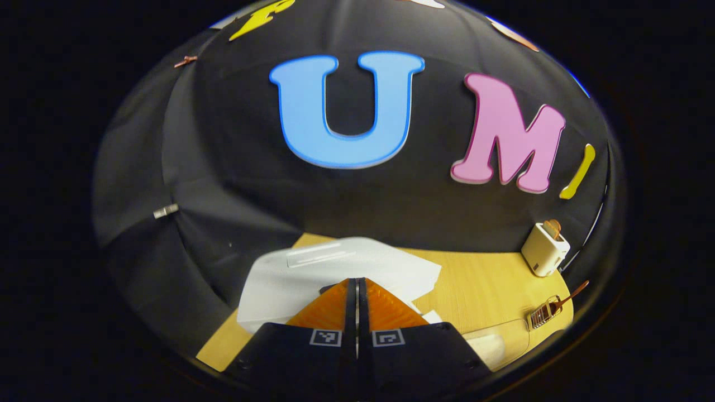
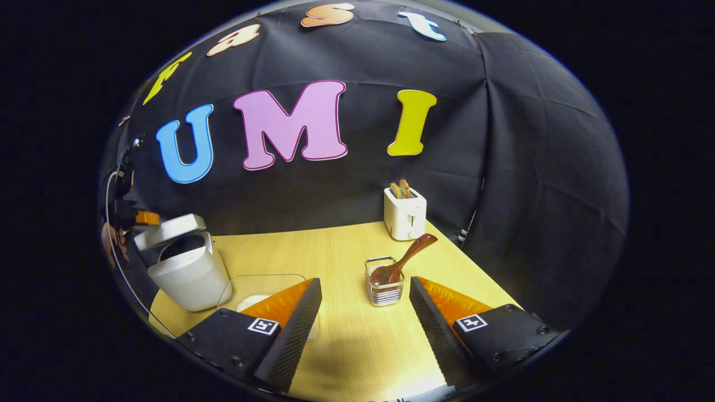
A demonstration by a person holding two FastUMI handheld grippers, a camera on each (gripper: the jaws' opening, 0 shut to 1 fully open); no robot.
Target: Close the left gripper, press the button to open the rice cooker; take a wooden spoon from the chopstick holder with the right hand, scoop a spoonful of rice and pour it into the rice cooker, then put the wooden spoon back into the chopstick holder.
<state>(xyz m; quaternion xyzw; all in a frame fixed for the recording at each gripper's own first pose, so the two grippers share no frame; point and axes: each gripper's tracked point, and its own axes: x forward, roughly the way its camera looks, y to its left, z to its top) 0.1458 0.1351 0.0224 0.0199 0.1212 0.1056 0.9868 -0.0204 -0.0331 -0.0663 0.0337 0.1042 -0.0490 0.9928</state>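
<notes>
1. Rice cooker [image 2: 187, 273]: white, at the left end of the wooden table [image 2: 341, 335]. Its lid [image 2: 170, 230] stands raised, so the button press is judged done. In the left gripper view the lid shows as a white slab just beyond the fingertips.
2. Left gripper [image 1: 356, 290]: fingers pressed together with nothing between them. It hovers above the cooker, level and pointing at the booth wall. In the right gripper view it shows dimly at the far left behind the cooker, with the hand that holds it.
3. Rice container [image 2: 262, 293]: clear, low, just right of the cooker, partly behind the right gripper's left finger. White rice lies inside, judged unscooped.
4. Chopstick holder [image 2: 384, 287]: wire basket at mid-table, seen between the right gripper's fingers but farther off.
5. Wooden spoon [image 2: 405, 258]: bowl down in the holder, handle leaning up to the right, untouched. Taking, scooping, pouring and returning all remain.
6. Right gripper [image 2: 366, 290]: jaws wide apart, empty, held low over the table and aimed at the holder.
7. Toaster [image 2: 405, 213]: white, at the back of the table, not part of the task.
</notes>
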